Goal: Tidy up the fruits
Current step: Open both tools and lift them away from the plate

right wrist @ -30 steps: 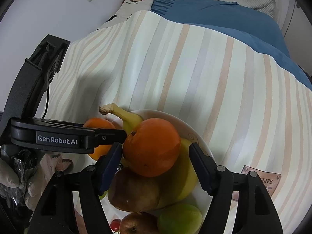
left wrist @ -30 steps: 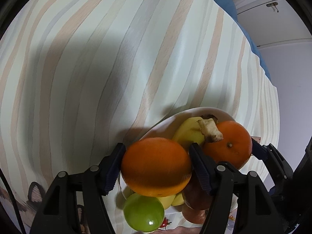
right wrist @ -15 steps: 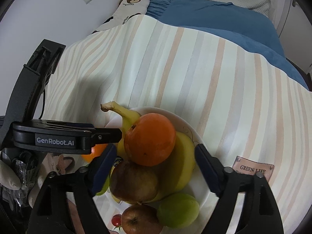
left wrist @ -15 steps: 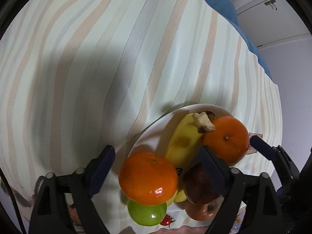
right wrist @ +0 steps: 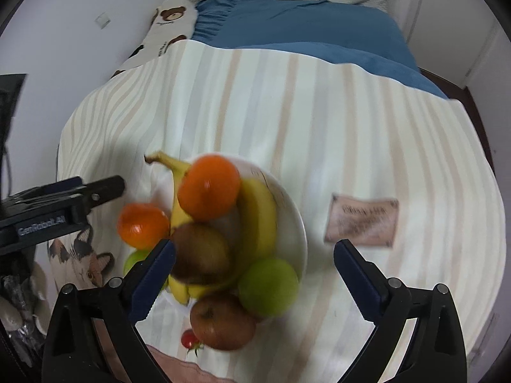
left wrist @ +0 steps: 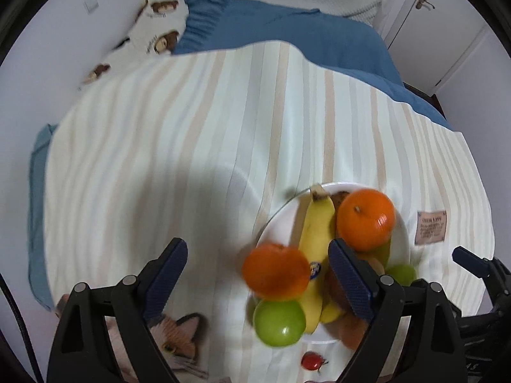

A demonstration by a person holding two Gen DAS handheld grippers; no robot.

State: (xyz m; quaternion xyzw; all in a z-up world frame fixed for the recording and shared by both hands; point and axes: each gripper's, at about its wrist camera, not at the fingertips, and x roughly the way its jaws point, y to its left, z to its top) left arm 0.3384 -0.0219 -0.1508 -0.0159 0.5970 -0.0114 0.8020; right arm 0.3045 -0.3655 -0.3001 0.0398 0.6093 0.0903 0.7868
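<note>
Soft indoor light, motion-blurred fruit (left wrist: 274, 274), fisheye-dark corners, faint shadows.

"GenRobot.AI" on left gripper (right wrist: 60, 210) (blurred), cloth patch (left wrist: 431, 227) lettering possibly unreadable

Both jaws released their oranges (left wrist: 274, 276), lifting away.

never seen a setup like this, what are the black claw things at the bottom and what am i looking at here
Those are two hand-held grippers, one in each of a person's hands, each with a wide-angle camera looking along its jaws. One picture is from the left gripper, the other from the right gripper. Both look steeply down at a white plate on a striped cloth. It holds bananas, two oranges, green apples, a red apple and a brown pear. A small red fruit lies beside it. Neither gripper holds anything; the right jaws are opening.
</note>
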